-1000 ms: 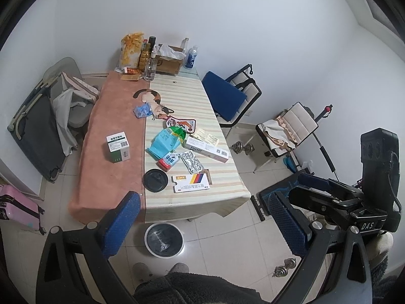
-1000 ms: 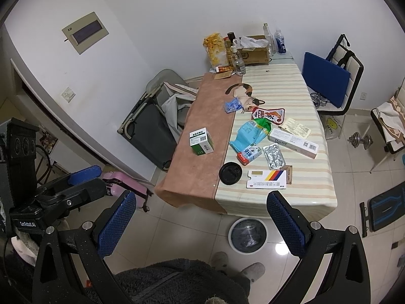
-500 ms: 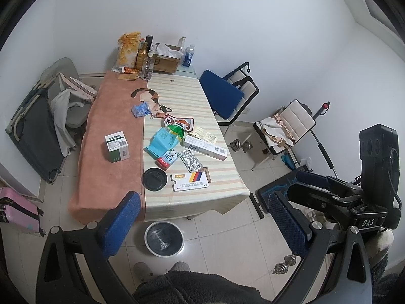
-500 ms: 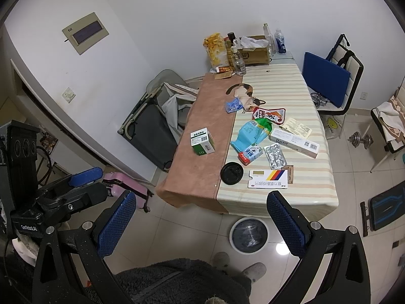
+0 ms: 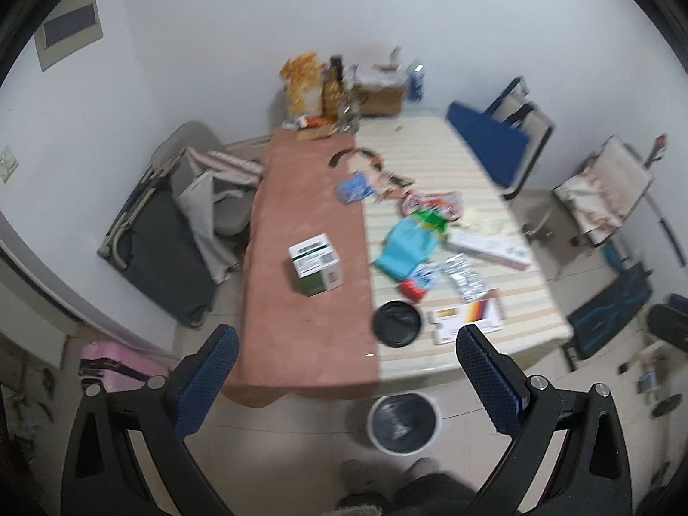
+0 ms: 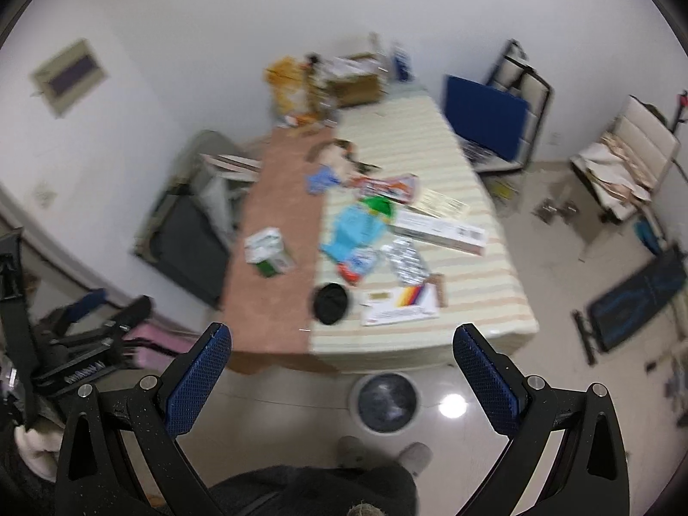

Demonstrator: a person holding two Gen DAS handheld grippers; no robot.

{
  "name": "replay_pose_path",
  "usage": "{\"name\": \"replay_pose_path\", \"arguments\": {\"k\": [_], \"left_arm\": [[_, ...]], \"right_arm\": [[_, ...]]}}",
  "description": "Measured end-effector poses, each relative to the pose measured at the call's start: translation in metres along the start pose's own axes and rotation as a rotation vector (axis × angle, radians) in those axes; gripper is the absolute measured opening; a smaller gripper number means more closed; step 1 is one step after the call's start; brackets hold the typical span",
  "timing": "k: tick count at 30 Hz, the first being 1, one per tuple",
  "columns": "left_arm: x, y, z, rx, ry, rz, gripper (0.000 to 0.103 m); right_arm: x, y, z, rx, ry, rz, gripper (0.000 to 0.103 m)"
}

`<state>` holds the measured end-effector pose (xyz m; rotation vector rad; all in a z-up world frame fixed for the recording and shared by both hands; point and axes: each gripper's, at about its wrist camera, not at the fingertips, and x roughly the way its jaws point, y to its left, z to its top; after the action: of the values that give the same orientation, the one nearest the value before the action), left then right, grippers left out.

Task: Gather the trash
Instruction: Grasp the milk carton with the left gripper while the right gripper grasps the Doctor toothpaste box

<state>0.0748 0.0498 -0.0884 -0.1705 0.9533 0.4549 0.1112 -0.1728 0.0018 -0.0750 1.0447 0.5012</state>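
While both views are blurred, the left gripper (image 5: 342,357) and right gripper (image 6: 342,354) hang spread wide and empty above the floor, short of the table (image 5: 301,344). A bin (image 5: 403,422) stands under its near edge. The long white box (image 5: 488,249) lies slantwise among wrappers, pointing right.

Even, soft indoor light fills both fisheye views, which curve and darken at the edges, motion blur smears the table (image 6: 413,163), and a lamp's glare spots the floor (image 6: 452,406).
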Motion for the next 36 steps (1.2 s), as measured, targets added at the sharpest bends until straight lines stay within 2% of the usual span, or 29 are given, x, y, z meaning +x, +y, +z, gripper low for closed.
{"name": "replay_pose_path", "arguments": {"k": [2, 7, 10, 14, 18, 23, 25, 27, 31, 34, 36], "left_arm": [[0.035, -0.002, 0.000, -0.009, 0.029, 0.051, 0.103], [0.114, -0.025, 0.001, 0.033, 0.164, 0.077, 0.103], [0.159, -0.054, 0.003, 0.085, 0.231, 0.126, 0.103], [0.218, -0.087, 0.013, 0.103, 0.323, 0.199, 0.103], [0.269, -0.111, 0.023, 0.114, 0.421, 0.194, 0.103], [0.316, -0.133, 0.034, 0.173, 0.489, 0.151, 0.102], [0.330, -0.140, 0.038, 0.214, 0.498, 0.136, 0.102], [0.342, -0.148, 0.042, 0.272, 0.507, 0.127, 0.102], [0.364, -0.163, 0.045, 0.374, 0.535, 0.104, 0.102], [0.377, -0.171, 0.045, 0.420, 0.562, 0.078, 0.102], [0.386, -0.175, 0.046, 0.435, 0.579, 0.068, 0.100]], "right_arm": [[0.029, -0.016, 0.008, 0.006, 0.037, -0.047, 0.103], [0.111, -0.061, 0.034, -0.030, 0.162, -0.136, 0.103], [0.179, -0.092, 0.059, -0.101, 0.243, -0.169, 0.103], [0.266, -0.117, 0.094, -0.206, 0.337, -0.192, 0.103], [0.358, -0.128, 0.126, -0.356, 0.428, -0.209, 0.099], [0.442, -0.119, 0.142, -0.556, 0.513, -0.196, 0.097], [0.466, -0.114, 0.139, -0.628, 0.541, -0.203, 0.091], [0.478, -0.115, 0.137, -0.646, 0.565, -0.195, 0.071], [0.476, -0.129, 0.136, -0.555, 0.589, -0.143, 0.067], [0.470, -0.152, 0.127, -0.400, 0.693, -0.092, 0.064], [0.468, -0.159, 0.121, -0.360, 0.726, -0.055, 0.064]]}}
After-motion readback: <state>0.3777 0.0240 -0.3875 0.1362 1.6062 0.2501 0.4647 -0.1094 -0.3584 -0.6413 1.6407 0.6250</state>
